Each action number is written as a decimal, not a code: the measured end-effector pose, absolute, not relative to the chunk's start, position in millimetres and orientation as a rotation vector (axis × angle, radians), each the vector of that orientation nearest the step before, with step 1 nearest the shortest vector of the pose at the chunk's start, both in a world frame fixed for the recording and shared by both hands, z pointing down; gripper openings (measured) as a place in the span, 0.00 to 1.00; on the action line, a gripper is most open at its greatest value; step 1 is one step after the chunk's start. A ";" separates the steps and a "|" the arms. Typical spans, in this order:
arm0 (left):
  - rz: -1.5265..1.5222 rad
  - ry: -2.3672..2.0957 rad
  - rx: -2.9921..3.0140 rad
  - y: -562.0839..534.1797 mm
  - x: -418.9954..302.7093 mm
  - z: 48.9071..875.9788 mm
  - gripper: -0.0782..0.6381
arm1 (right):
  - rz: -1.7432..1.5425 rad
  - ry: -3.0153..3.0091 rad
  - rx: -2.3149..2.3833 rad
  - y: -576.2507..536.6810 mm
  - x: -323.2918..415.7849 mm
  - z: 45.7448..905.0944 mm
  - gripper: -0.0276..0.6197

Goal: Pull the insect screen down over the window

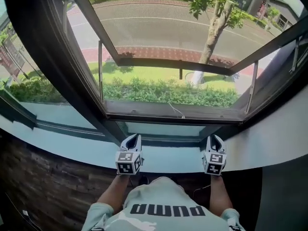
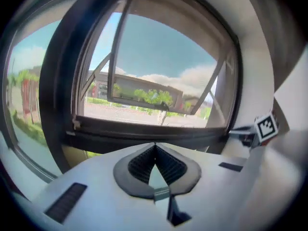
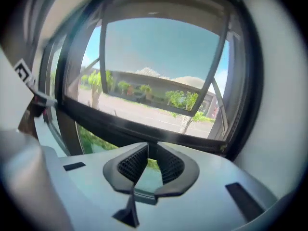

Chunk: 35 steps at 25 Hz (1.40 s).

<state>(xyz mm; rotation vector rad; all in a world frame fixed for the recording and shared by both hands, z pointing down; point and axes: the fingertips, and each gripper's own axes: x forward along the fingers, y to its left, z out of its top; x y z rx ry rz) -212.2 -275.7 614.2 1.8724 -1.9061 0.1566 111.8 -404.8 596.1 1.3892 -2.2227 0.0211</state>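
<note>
The window (image 1: 173, 113) fills the upper head view, with its dark lower rail lying across the opening and a thin white cord (image 1: 176, 110) hanging at it. I cannot tell whether mesh covers the opening. The outward-tilted sash (image 1: 168, 63) stands open beyond. My left gripper (image 1: 134, 138) (image 2: 154, 146) sits just below the rail's left part, shut, its tips touching with nothing between them. Level with it at the right, my right gripper (image 1: 214, 138) (image 3: 150, 149) has a narrow gap between its pads and holds nothing; it is open.
A pale curved sill (image 1: 72, 150) runs under both grippers. Thick dark frame posts (image 1: 57, 66) slant up at the left, and a pale wall (image 1: 284, 138) closes the right side. Fixed glass panes (image 1: 53, 114) flank the opening. Below me is a dark floor.
</note>
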 end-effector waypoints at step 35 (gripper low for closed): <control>0.019 -1.861 2.079 -20.6 -51.8 538.5 0.13 | 0.158 -2.587 1.454 -81.8 145.3 528.8 0.05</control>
